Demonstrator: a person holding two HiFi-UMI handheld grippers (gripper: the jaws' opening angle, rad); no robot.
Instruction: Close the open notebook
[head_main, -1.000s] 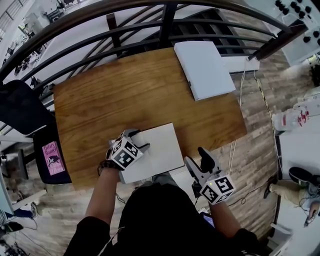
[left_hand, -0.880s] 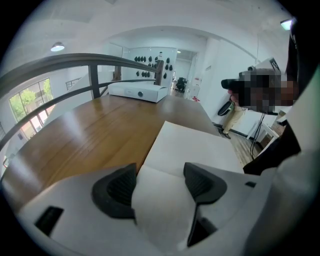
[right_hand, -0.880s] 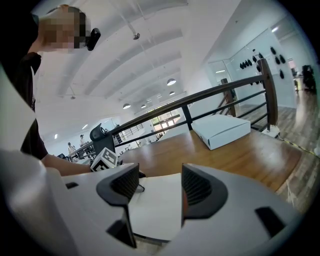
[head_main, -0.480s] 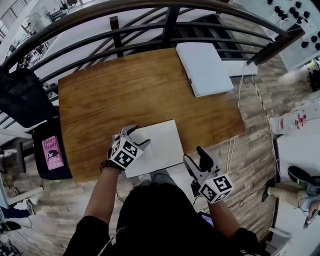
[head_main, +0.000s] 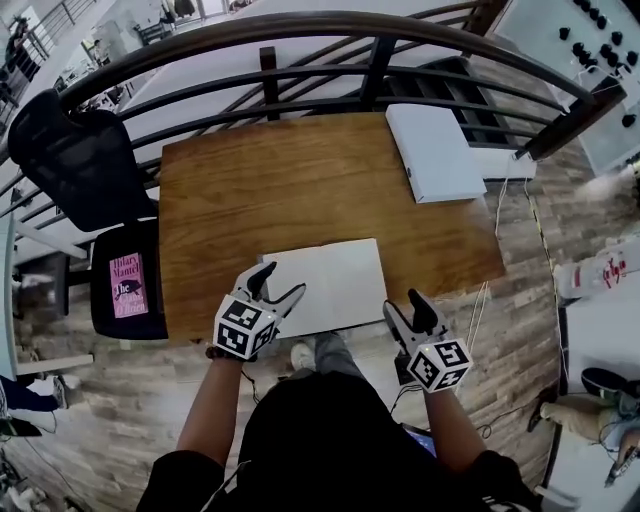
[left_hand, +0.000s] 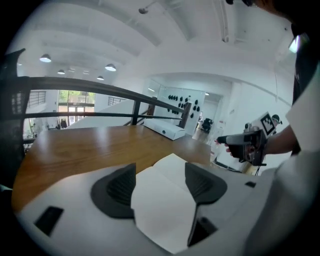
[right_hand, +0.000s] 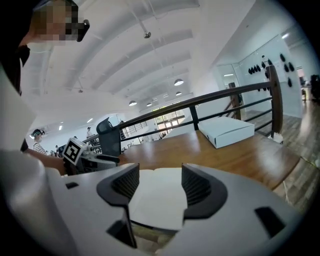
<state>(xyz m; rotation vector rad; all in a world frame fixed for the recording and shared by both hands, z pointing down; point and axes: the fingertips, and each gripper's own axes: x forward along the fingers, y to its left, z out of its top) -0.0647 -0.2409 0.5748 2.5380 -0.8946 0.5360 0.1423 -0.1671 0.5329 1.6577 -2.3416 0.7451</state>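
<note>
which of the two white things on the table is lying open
The notebook at the near edge of the table: its pages lie spread flat with a centre fold showing. The white box at the far right corner is shut.

The left gripper (head_main: 278, 281) points forward and slightly down, with its fingers (left_hand: 115, 190) spread apart and nothing clamped between them. The left forearm (head_main: 208, 395) is bare and extended forward. The right gripper (head_main: 405, 305) points the same way, fingers (right_hand: 200, 190) likewise spread and empty. The right forearm (head_main: 445, 420) is extended forward. The two grippers are well apart
</note>
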